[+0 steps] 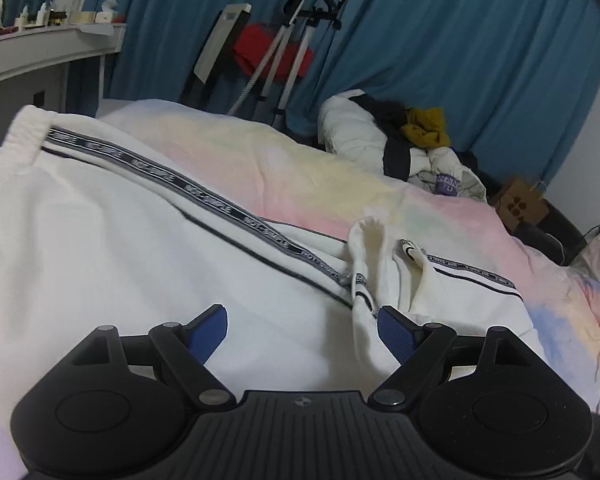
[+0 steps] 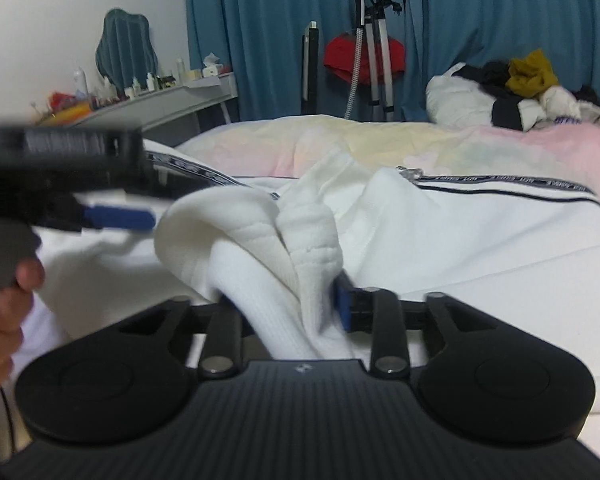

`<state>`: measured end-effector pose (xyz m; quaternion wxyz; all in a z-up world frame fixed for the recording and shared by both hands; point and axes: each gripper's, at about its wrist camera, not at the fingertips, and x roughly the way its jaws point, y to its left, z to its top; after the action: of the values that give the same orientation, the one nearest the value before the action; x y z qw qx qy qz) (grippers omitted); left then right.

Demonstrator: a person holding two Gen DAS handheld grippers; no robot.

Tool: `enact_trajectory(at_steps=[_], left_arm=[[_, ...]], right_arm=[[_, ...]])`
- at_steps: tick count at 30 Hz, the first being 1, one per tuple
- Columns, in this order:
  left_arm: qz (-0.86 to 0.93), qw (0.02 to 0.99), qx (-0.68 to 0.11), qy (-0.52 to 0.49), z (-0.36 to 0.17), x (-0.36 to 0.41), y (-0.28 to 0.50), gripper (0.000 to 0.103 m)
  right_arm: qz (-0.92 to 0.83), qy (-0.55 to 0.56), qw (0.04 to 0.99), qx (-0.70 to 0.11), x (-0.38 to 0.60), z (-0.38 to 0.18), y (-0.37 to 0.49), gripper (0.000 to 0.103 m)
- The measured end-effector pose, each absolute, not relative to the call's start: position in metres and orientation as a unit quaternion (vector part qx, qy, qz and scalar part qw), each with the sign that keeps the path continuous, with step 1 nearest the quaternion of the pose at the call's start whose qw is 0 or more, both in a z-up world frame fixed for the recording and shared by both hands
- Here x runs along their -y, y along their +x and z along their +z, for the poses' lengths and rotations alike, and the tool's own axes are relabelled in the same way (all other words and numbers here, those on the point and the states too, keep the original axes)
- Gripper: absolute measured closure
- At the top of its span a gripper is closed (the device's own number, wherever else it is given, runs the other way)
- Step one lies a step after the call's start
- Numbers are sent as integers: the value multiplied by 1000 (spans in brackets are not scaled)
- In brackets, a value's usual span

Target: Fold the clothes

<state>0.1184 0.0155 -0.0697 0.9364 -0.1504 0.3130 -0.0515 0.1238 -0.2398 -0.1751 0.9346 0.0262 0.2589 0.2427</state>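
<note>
White track pants (image 1: 120, 232) with a grey lettered side stripe lie spread on the bed; they also show in the right wrist view (image 2: 480, 232). My left gripper (image 1: 302, 332) is open just above the fabric, blue pads (image 1: 210, 330) apart, nothing between them. It also shows in the right wrist view (image 2: 112, 216) at the left, blurred. My right gripper (image 2: 284, 308) is shut on a bunched ribbed cuff of the white pants (image 2: 260, 240), lifted off the bed.
A pastel bedsheet (image 1: 340, 168) covers the bed. A pile of clothes (image 1: 412, 136) sits at the far corner. A garment steamer stand (image 1: 296, 52) and blue curtains (image 1: 480, 40) stand behind. A cluttered white desk (image 1: 40, 52) is at the left.
</note>
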Motion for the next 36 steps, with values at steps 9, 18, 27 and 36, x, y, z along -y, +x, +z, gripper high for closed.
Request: enact_trajectory(at_steps=[9, 18, 27, 36], left_arm=[[-14, 941, -299, -161, -60, -29, 101, 19], [-35, 942, -303, -136, -66, -13, 103, 19], [-38, 942, -308, -128, -71, -11, 105, 19], [-76, 941, -307, -122, -50, 1, 128, 19]], right_arm=[[253, 22, 936, -244, 248, -150, 105, 27], [215, 67, 949, -220, 280, -130, 101, 27], [174, 76, 934, -302, 276, -180, 137, 26], [189, 101, 930, -299, 287, -169, 128, 27]])
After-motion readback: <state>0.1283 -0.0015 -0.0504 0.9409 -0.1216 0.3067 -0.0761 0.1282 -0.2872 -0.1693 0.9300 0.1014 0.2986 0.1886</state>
